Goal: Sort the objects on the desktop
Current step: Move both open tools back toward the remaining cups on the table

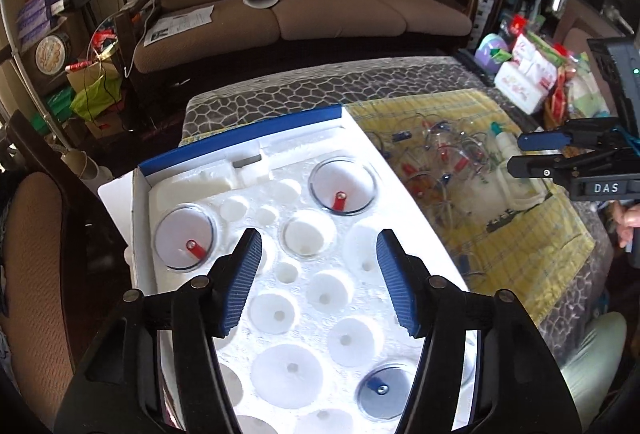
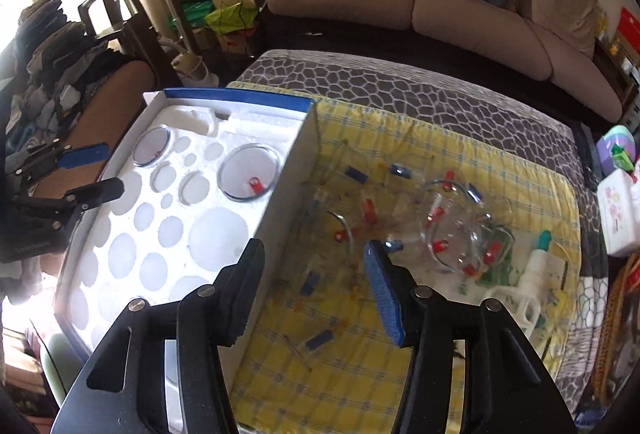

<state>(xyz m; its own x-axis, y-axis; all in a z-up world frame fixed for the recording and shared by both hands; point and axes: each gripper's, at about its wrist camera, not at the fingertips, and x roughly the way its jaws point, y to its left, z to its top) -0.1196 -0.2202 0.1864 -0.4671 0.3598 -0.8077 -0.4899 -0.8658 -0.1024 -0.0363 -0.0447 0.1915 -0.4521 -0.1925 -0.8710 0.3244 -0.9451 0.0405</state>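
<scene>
A white foam tray [image 1: 304, 274] in a blue-edged box holds clear cupping cups: two with red valves [image 1: 343, 186] [image 1: 186, 240], a small one [image 1: 306, 236] and one with a blue valve [image 1: 380, 388]. My left gripper [image 1: 318, 274] is open and empty above the tray. My right gripper [image 2: 312, 288] is open and empty above the yellow cloth [image 2: 440, 314], near the box's side wall. Several loose clear cups [image 2: 452, 230] with red and blue valves lie on the cloth. The right gripper also shows in the left wrist view [image 1: 520, 154].
A white hand pump [image 2: 528, 274] lies at the cloth's right. The box [image 2: 288, 170] and cloth sit on a grey patterned table cover [image 2: 400, 90]. A brown sofa [image 1: 320, 2] stands behind. Boxes and bags [image 1: 532, 70] crowd the right side.
</scene>
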